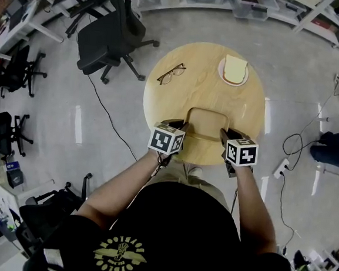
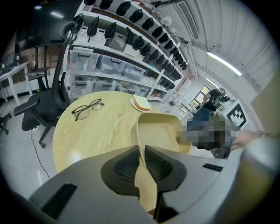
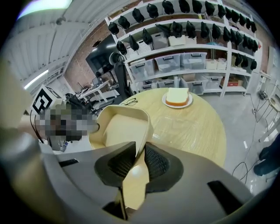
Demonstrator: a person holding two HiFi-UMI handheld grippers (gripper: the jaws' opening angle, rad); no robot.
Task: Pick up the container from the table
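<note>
Container (image 1: 206, 124) hangs between my two grippers, over the near edge of the round bench (image 1: 197, 93). My left gripper (image 1: 180, 129) is clamped on its left wall and my right gripper (image 1: 224, 135) on its right wall, with the rim between the pads. Ahead of the left gripper lie glasses (image 1: 171, 74), and ahead of the right one a plate with bread (image 1: 234, 71). Both are well apart from the container, with bare wood between.

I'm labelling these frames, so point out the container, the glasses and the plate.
container (image 1: 206, 124), head view, on its bare inner floor.
glasses (image 1: 171, 74), head view, on the bridge between the lenses.
plate (image 1: 221, 72), head view, on its bare left rim.
</note>
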